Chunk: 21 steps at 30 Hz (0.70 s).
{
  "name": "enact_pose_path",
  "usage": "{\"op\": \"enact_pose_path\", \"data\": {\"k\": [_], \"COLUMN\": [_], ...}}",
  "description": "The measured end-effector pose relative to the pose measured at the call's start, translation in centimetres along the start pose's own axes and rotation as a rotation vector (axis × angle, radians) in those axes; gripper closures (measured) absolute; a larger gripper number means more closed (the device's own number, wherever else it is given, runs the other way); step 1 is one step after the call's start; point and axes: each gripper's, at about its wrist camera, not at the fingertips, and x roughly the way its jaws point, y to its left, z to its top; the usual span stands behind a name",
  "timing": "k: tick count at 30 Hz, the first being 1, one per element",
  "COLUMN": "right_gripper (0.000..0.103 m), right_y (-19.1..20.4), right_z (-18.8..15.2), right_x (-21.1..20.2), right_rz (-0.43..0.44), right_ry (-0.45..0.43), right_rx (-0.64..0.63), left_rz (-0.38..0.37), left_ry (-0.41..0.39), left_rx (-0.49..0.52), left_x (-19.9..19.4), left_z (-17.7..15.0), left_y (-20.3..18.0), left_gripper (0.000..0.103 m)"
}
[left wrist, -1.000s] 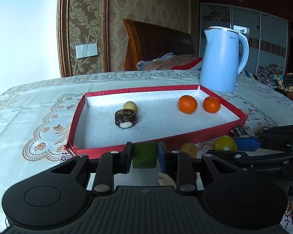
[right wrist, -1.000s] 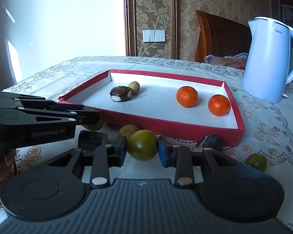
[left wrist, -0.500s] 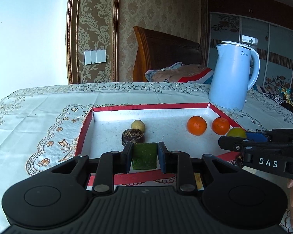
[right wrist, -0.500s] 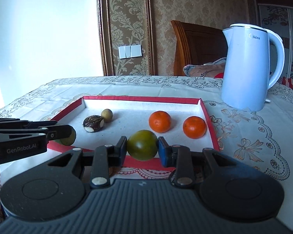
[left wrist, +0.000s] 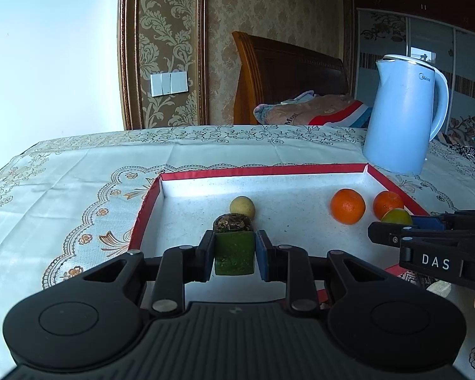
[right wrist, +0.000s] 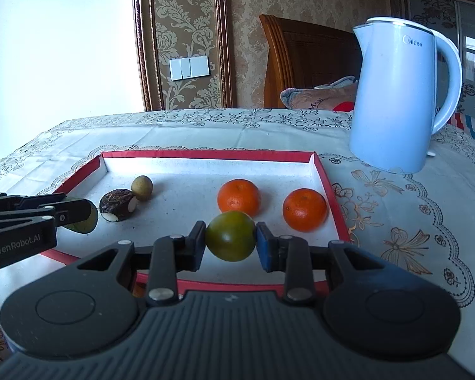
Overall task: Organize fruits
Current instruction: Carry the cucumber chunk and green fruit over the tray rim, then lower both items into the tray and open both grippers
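Your left claw (left wrist: 234,255) is clamped on a green fruit piece (left wrist: 234,253) above the near left of the red tray (left wrist: 144,209); only the right view shows its rounded yellow-green side. Your right claw (right wrist: 230,242) grips a green orange (right wrist: 230,236) over the tray's near right, just before two oranges (right wrist: 239,197).

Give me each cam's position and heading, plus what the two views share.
Left wrist: on the left gripper, looking forward over the red tray; the gripper is shut on a green fruit piece; right gripper and a fingertip enter at right.
Right wrist: on the right gripper, same heading, nearer the blue kettle; it is shut on a green tangerine; left gripper enters at left.
Shared: tray, two orange tangerines, kettle.
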Motion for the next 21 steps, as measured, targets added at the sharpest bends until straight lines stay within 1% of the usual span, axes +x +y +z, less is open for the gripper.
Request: {"op": "enact_pose_path", "data": {"k": [5,10,17,21], "right_gripper": [0.071,0.071,0.071,0.071], "right_y": [0.2,0.3,-0.2,-0.3], "right_z": [0.1,0.4,0.6,0.7], "right_x": [0.8,1.9,3.7,4.5], "right_rz": [-0.007,-0.009,-0.018,-0.034], "right_ry": [0.018,0.044,0.097,0.107], "right_rx": [-0.011,-0.009,0.028,0.036], "left_rz": [0.01,0.02,0.044,0.06], "left_ry": [0.006,0.033,0.062,0.068], "left_rx": [-0.001,-0.005,-0.003,0.002], "left_x": [0.2,1.0,2.1,2.5], "left_z": [-0.1,-0.1,-0.1,0.0], "left_y": [0.0,0.0,-0.2,-0.4], "left_gripper": [0.077,0.076,0.076,0.076]}}
